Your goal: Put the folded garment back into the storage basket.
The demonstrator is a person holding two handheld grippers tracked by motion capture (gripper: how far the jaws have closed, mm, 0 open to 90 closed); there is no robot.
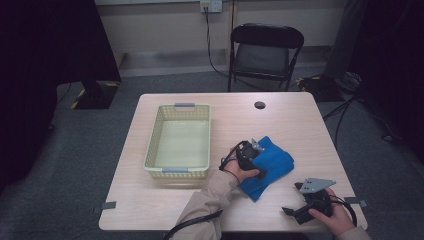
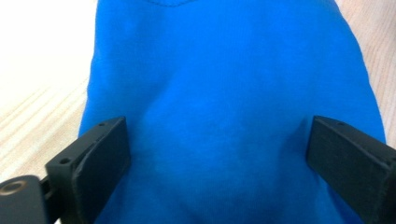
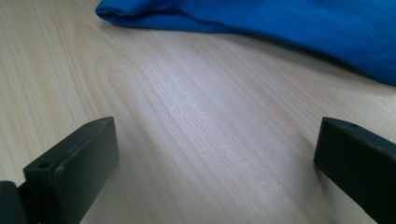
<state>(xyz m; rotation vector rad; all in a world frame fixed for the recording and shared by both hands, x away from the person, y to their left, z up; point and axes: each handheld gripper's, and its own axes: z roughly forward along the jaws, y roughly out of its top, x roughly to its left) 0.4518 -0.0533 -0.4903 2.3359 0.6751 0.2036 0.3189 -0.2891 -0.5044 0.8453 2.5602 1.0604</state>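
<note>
A folded blue cloth (image 1: 272, 166) lies on the wooden table (image 1: 280, 122), right of the middle. My left gripper (image 1: 261, 172) is over the cloth's left part. In the left gripper view its jaws stand wide apart, pressed down over the blue cloth (image 2: 224, 93), which bulges between them. My right gripper (image 1: 289, 212) is open near the table's front right edge, pointing left towards the cloth. The right gripper view has bare wood between its jaws and the blue cloth (image 3: 289, 23) lying beyond them.
A pale yellow-green plastic basket (image 1: 152, 145) stands empty on the left half of the table. A cable hole (image 1: 259, 105) is near the far edge. A black folding chair (image 1: 265, 50) stands behind the table. Tape marks (image 1: 106, 205) sit at the front corners.
</note>
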